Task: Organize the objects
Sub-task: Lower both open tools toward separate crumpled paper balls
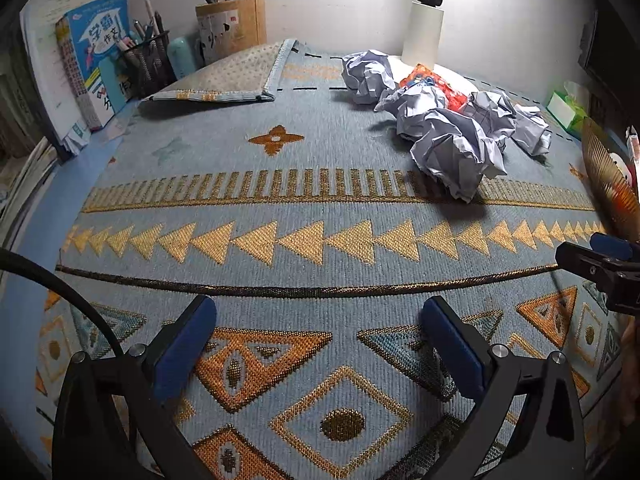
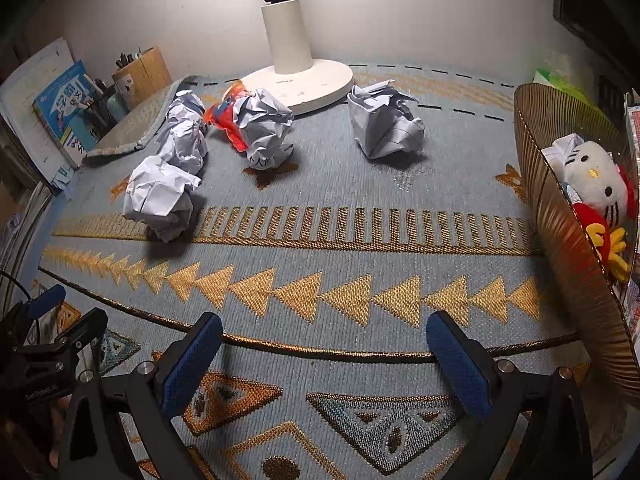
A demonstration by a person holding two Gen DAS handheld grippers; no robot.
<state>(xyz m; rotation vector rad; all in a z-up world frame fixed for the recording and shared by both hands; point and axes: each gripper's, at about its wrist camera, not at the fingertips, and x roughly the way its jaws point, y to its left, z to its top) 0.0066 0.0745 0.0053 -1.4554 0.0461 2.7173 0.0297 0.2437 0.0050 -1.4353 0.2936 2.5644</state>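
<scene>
Both claws hang over the patterned mat (image 2: 320, 184) w/ nothing in them: the left gripper (image 1: 320, 354) has its blue pads spread wide over bare weave, and the right gripper (image 2: 324, 364) is just as wide apart, also empty. Neither is near the clutter yet. The stuff to tidy is the crumpled paper: the nearest paper ball (image 2: 160, 196) lies on the gold-barred stripe, more paper balls (image 2: 184, 132) trail behind it toward the folded-back mat corner (image 2: 136, 128), one wad (image 2: 264, 128) leans against an orange-red wrapper (image 2: 226, 120), and a lone ball (image 2: 384, 120) rests just beside the lamp base (image 2: 304, 84). Judging by layout, the ribbed gold basket (image 2: 560, 208) at the right edge is the drop spot — it already holds a white plush cat (image 2: 596, 184) and what looks like a bit of paper behind it, so loose items prob. go there. That would explain the right claw sitting on the basket side, w/ a short carry from ball to rim. Books (image 1: 96, 52) and pen holders (image 1: 150, 60) are lined up along the wall at the left — already in order, so likely not part of the job. The wide spread suits the balls, which are bulky and soft; a pinch should crush them a little but hold fine.
</scene>
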